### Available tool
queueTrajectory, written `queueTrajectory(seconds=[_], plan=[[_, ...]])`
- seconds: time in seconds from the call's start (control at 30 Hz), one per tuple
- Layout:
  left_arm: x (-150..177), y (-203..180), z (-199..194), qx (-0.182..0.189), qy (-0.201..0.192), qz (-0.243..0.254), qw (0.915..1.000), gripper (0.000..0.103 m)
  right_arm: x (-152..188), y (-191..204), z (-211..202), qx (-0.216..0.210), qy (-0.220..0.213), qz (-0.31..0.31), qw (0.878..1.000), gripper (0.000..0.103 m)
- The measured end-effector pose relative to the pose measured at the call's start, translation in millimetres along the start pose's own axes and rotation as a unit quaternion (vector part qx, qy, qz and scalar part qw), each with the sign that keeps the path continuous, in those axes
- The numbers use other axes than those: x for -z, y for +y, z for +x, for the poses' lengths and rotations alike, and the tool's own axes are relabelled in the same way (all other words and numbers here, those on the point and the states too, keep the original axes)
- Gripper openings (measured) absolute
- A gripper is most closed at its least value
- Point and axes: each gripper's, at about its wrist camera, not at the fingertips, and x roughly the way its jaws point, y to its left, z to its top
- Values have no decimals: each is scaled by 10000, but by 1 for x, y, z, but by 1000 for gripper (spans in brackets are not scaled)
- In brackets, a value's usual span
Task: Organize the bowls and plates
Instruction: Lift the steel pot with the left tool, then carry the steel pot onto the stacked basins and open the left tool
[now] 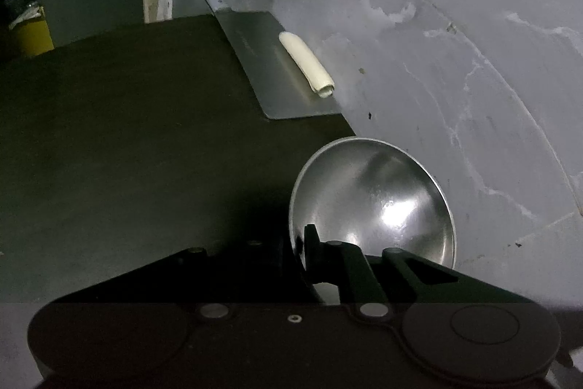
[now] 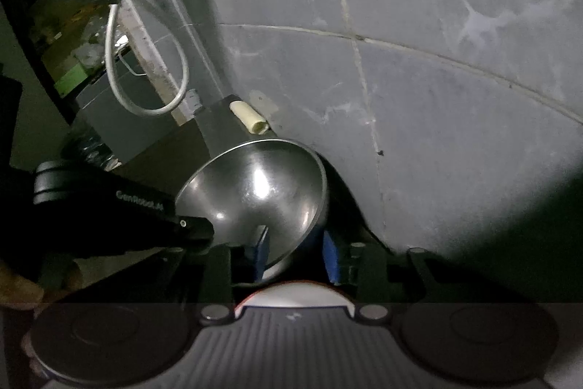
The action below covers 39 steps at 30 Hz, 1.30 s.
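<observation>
Steel bowl (image 2: 255, 195): held tilted in the air, mouth turned toward both cameras, close against the grey tiled wall (image 2: 419, 79) at the far edge of the dark desk (image 1: 127, 133).

Right claw (image 2: 297, 252): its blue pads sit either side of the bowl's lower rim, so it appears closed on the rim and carrying the bowl. A rim pinch is the likely reason for the tilt.

Left claw (image 1: 329, 265): its dark fingers lie at the bowl's near rim in the left wrist view. Whether they pinch the rim or only steady it cannot be told; a handover between claws is my reading, not an observation.

Also on the desk: a flat metal blade (image 1: 277, 75) lying against the wall, with a pale rolled piece (image 1: 308, 64) resting on it. A white cable (image 2: 145, 75) loops behind.

No plates or second bowl are visible, so the destination is undetermined.
</observation>
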Motion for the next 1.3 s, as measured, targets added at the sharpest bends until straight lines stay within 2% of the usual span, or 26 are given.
queueTrajectory(seconds=[0.33,0.63,0.73,0.87,1.1,1.3], plan=[[24,17,-67,177,-832,-109,9963,12,2,25,-48,-551,-675,-566,9946,31],[75,29,-145,83,-1390,-365,9896,14,12,46,-105,-1227,-944,-1152,9812,27],[97,35,-169,47,-1428,-565,9881,15,22,51,-125,-1474,-882,-1312,9764,27],[126,40,-198,-3,-1445,-553,9880,16,37,57,-151,-1721,-761,-1498,9706,27],[180,57,-236,140,-1462,-640,9871,18,63,64,-186,-2177,-390,-1692,9605,27],[242,73,-255,416,-1276,-700,9885,19,108,69,-222,-2089,51,-1897,9593,27]])
